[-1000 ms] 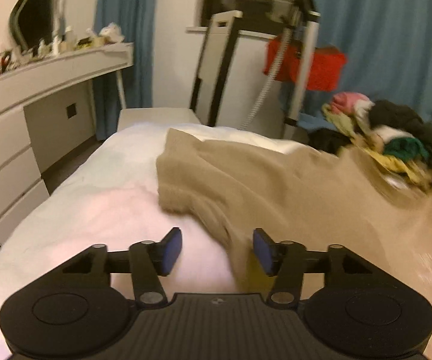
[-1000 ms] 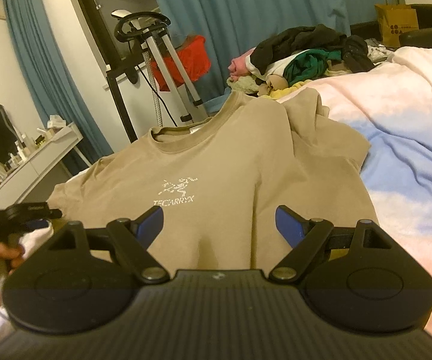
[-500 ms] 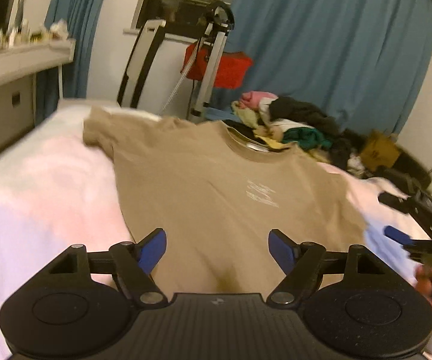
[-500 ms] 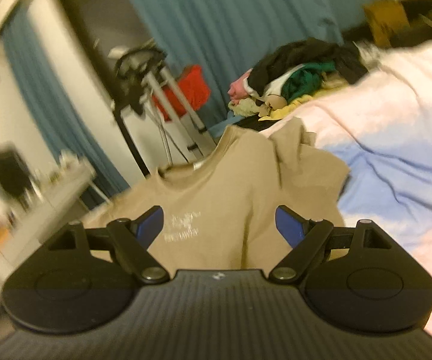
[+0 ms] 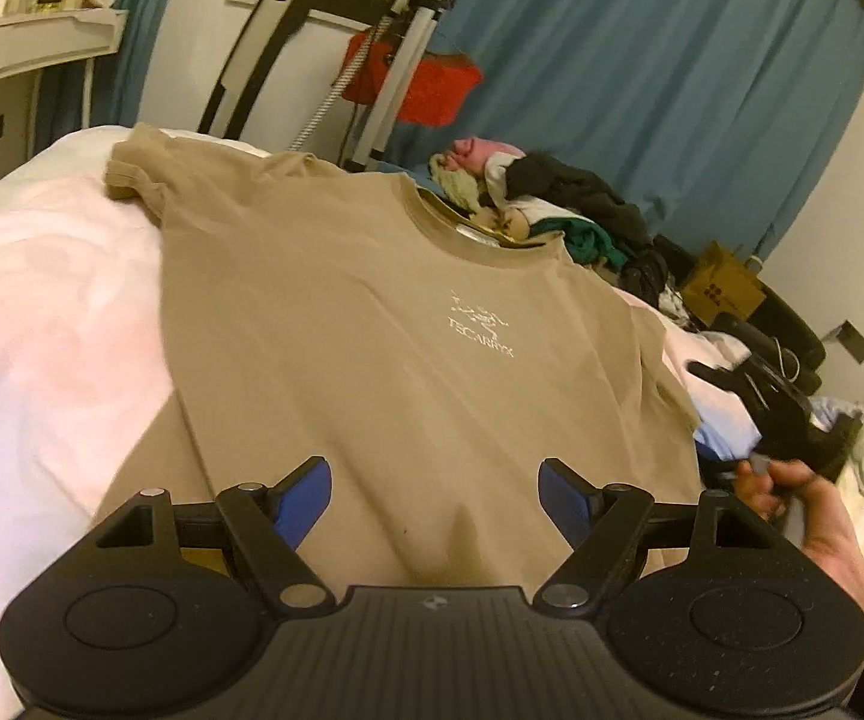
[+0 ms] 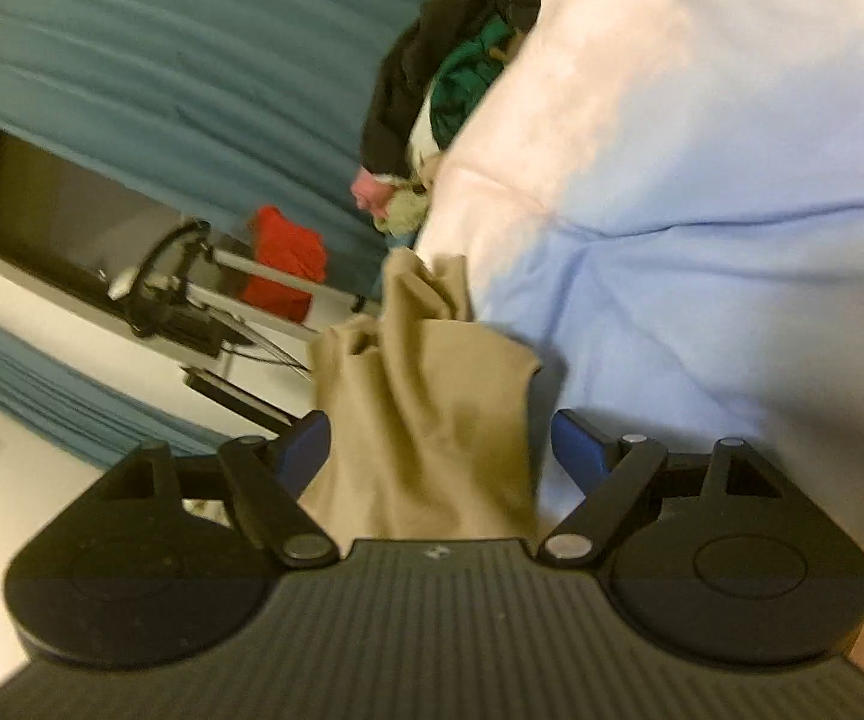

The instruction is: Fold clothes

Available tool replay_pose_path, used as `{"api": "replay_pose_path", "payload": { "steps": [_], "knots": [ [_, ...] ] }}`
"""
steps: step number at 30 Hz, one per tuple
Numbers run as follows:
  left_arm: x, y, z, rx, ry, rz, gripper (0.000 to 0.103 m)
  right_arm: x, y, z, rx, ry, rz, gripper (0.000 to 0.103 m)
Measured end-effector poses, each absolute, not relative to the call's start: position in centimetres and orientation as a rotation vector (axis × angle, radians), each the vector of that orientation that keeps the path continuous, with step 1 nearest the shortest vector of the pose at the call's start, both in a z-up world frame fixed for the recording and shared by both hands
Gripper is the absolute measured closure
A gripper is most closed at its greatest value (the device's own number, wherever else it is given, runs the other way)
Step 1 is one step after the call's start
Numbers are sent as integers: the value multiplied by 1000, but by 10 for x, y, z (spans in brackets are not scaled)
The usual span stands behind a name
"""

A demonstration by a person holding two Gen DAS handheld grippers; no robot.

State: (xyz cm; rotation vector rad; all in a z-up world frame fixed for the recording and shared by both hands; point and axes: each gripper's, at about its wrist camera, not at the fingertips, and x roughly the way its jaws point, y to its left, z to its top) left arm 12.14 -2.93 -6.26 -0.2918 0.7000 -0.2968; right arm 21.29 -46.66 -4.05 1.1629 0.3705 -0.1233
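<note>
Both grippers' fingers apart, left view shows tan T-shirt [image 5: 372, 324] logo, right view only bunched sleeve.

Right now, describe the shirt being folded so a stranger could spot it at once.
Start at the bed with its pink and white cover. The tan shirt lies spread flat on it, front up, collar toward the clothes pile. It alone is laid out smooth, with a small white logo on its chest.

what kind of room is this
Most likely a bedroom. A tan T-shirt lies spread on a bed with pale bedding, a heap of clothes sits at the far edge, and blue curtains hang behind.
</note>
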Motion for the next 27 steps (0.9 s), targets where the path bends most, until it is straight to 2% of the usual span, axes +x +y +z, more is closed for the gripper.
{"api": "replay_pose_path", "payload": {
  "steps": [8,12,13,14,15,16,17,23,27],
  "knots": [
    [139,-33,-77,-326,741,-331,24,268,-472,-61,1319,255,103,23],
    [143,-34,-84,-346,759,-374,24,290,-468,-64,1277,257,121,22],
    [144,-36,-85,-341,763,-379,24,291,-468,-64,1281,258,94,28],
    [145,-38,-87,-335,766,-383,24,293,-468,-65,1285,259,66,44],
    [146,-41,-88,-327,768,-385,24,294,-468,-66,1288,260,38,56],
    [146,-42,-88,-320,769,-387,24,295,-468,-67,1292,261,11,81],
    [146,-43,-89,-315,769,-390,24,294,-468,-66,1290,255,-9,84],
    [143,-39,-84,-327,751,-395,24,264,-480,-27,1206,87,-117,87],
    [141,-39,-80,-309,729,-396,24,246,-490,8,983,107,-303,88]
  ]
}}
